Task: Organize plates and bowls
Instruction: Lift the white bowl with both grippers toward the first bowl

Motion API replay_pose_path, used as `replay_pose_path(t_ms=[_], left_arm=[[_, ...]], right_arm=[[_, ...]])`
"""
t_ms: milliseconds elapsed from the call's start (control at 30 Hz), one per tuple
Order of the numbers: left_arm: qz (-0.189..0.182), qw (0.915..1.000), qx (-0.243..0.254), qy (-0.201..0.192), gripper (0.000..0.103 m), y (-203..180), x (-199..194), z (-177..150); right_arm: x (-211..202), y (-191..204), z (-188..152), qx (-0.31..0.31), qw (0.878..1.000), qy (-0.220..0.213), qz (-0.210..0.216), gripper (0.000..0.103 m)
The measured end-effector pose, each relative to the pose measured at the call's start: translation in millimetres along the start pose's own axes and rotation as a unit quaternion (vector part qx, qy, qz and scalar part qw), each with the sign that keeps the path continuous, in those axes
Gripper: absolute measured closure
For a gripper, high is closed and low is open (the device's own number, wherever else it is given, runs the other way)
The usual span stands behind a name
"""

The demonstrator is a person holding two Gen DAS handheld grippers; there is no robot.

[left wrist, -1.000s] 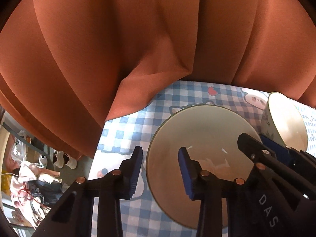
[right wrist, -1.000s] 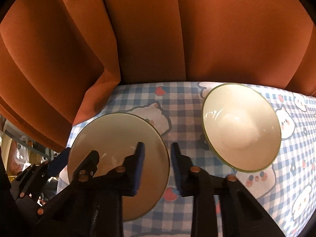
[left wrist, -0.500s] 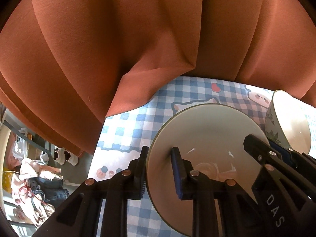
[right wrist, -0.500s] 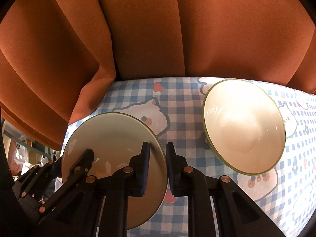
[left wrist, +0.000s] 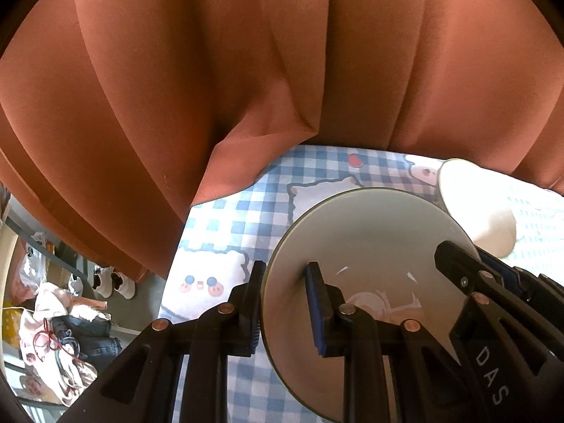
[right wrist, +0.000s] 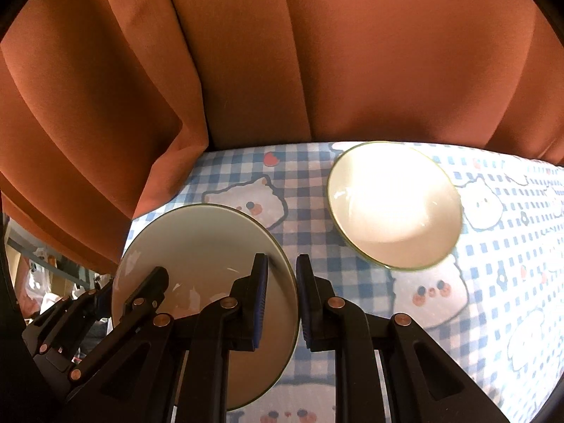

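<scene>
A pale round plate (left wrist: pixel 370 246) with a thin green rim lies at the table's left end; it also shows in the right wrist view (right wrist: pixel 201 246). My left gripper (left wrist: pixel 285 303) is shut on the plate's left rim. My right gripper (right wrist: pixel 282 296) is shut on its right rim. The plate looks tilted, lifted off the cloth. A white bowl (right wrist: pixel 393 204) with a green rim stands to the right of the plate; the left wrist view shows it (left wrist: pixel 472 204) behind the right gripper's fingers (left wrist: pixel 458 264).
A blue-and-white checked tablecloth (right wrist: pixel 493 282) with cartoon animals covers the table. An orange curtain (right wrist: pixel 282 53) hangs along the far edge and drapes over the left corner. Below the table's left edge lie clothes and shoes (left wrist: pixel 70 303).
Both grippers have closed from open onto opposite rims of the plate. The plate has lifted and tilted a little. The bowl has not moved.
</scene>
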State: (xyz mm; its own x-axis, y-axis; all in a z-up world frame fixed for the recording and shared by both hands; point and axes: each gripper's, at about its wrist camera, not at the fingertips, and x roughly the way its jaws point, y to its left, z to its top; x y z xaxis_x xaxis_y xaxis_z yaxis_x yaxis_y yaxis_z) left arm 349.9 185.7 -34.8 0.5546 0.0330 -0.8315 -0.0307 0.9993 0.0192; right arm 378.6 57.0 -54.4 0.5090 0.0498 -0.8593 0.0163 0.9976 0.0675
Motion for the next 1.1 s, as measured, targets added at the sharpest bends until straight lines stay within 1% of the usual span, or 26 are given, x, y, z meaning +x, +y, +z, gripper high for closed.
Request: replay_pose_path(t_ms=[333, 467, 633, 933, 1100], left_arm=[[-0.026, 0.9988, 0.027, -0.031, 0.082, -16, -55, -19], [-0.038, 0.9979, 0.040, -0.034, 0.082, -25, -71, -30], [-0.051, 0.9969, 0.050, -0.034, 0.082, -38, -89, -48], [-0.061, 0.9951, 0.065, -0.043, 0.082, -71, -116, -73], [-0.056, 0.9958, 0.059, -0.043, 0.082, -97, -130, -83]], right_arm=[[-60, -13, -23, 0.019, 0.999, -0.031, -0.019, 0.083], [-88, -21, -41, 0.032, 0.998, -0.042, -0.030, 0.083], [-109, -32, -58, 0.043, 0.997, -0.047, -0.042, 0.083], [-144, -68, -89, 0.058, 0.995, -0.056, -0.053, 0.083], [-159, -90, -98, 0.054, 0.995, -0.062, -0.050, 0.083]])
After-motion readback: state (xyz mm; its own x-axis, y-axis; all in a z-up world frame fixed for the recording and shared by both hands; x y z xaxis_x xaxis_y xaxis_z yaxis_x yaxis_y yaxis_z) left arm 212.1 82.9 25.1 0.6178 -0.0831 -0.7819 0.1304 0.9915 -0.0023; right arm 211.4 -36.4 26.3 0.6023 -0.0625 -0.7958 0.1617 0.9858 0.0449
